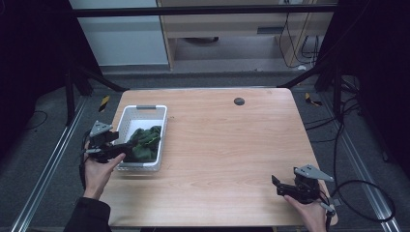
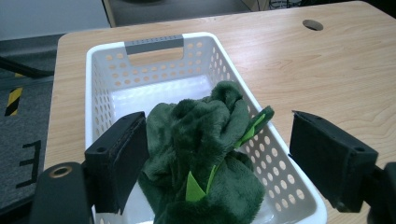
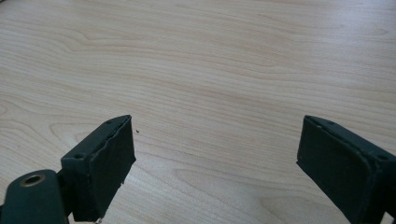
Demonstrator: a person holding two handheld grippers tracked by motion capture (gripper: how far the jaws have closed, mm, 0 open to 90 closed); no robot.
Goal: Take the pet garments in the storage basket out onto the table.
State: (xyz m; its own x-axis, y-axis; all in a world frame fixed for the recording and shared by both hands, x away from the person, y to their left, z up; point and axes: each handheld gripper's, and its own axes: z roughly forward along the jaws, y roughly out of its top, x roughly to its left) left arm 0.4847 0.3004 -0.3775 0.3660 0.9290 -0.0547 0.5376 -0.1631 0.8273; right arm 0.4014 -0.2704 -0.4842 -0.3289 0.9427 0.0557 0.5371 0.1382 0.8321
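Over the basket (image 1: pixel 126 115), left tongs (image 2: pixel 219 154) gape around the green cloth (image 2: pixel 201 158).

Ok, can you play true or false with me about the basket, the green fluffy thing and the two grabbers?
1. The green cloth lies inside the white basket. True.
2. The left gripper is shut tight on the cloth. False: its jaws stand wide open, one on each side of the cloth.
3. The right gripper is open over bare table. True.
4. The basket sits on the table's right side. False: in the high view it sits at the left, by the left gripper.
5. The right gripper holds a toy. False: nothing is between its jaws.
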